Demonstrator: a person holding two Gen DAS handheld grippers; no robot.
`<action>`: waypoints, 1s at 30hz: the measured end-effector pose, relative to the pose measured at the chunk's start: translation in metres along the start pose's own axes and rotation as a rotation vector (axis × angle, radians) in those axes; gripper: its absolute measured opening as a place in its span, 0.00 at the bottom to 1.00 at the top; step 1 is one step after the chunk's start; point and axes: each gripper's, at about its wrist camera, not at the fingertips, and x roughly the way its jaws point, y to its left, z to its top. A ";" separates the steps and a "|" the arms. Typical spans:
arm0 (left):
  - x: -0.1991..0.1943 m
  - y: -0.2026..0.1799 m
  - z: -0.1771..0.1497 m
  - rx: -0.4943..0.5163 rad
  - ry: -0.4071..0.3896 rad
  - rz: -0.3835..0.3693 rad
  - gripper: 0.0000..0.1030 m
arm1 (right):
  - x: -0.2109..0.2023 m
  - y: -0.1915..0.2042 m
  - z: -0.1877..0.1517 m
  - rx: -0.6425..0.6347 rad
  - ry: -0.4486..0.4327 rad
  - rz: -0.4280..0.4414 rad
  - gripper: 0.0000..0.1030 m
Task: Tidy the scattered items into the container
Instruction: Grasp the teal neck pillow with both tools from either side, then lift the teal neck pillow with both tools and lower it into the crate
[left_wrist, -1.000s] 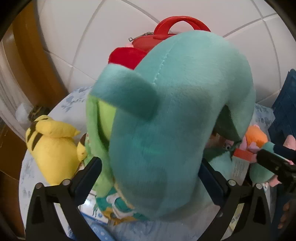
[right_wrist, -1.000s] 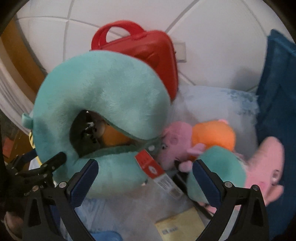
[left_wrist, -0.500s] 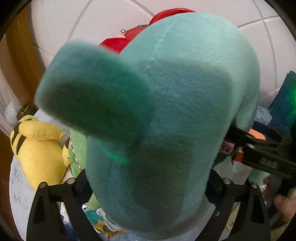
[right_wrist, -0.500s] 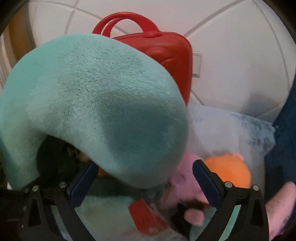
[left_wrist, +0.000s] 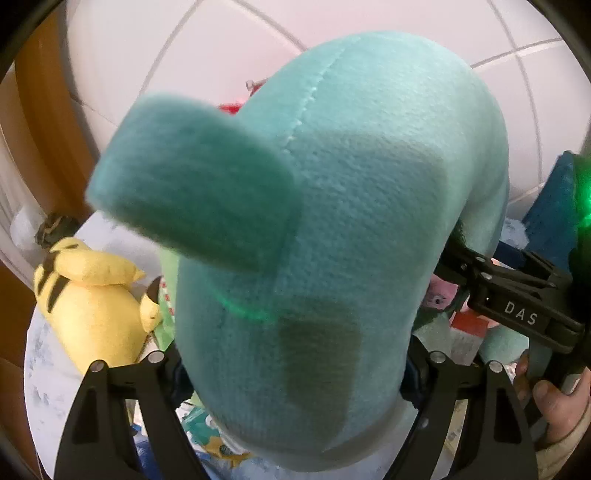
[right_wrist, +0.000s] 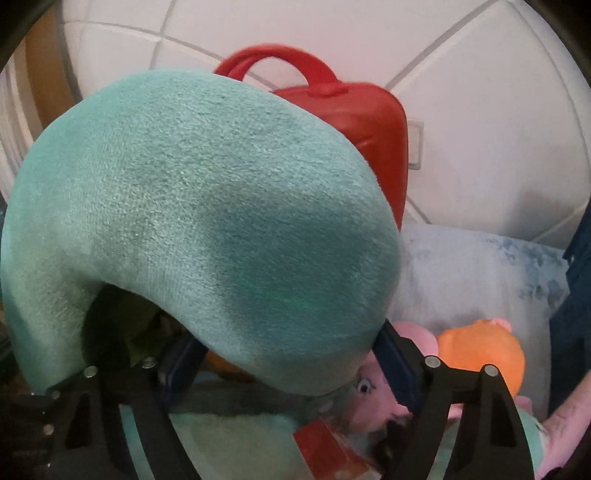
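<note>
A teal U-shaped plush pillow (left_wrist: 351, 184) fills the left wrist view, lifted close to the camera. My left gripper (left_wrist: 295, 369) has its jaws closing on the pillow's near end, and the plush bulges over both pads. In the right wrist view the pillow (right_wrist: 184, 203) arches across the frame. There my right gripper (right_wrist: 288, 362) is closing its jaws on the pillow's other arm, with the blue pads against the plush. From the left view, the right gripper (left_wrist: 517, 306) reaches in from the right, held by a hand (left_wrist: 557, 406).
A yellow plush (left_wrist: 92, 306) lies at the left on the pale blue-patterned cloth (right_wrist: 472, 273). A red case (right_wrist: 354, 122) stands against the tiled wall. Pink plush (right_wrist: 373, 398) and orange plush (right_wrist: 480, 358) lie under the pillow. The dark blue container (left_wrist: 550, 214) is at the right.
The pillow has come up and closer to both cameras. Both grippers' jaws have narrowed onto it, and the right gripper has moved in against the pillow's far arm.
</note>
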 end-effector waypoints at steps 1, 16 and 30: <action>-0.009 0.000 0.000 0.002 -0.010 -0.004 0.82 | -0.009 0.002 0.001 -0.004 -0.011 -0.002 0.82; -0.137 -0.019 -0.009 0.067 -0.130 -0.124 0.82 | -0.173 0.035 0.002 0.004 -0.144 -0.115 0.82; -0.232 -0.032 -0.037 0.171 -0.218 -0.224 0.82 | -0.289 0.065 -0.025 0.061 -0.234 -0.224 0.82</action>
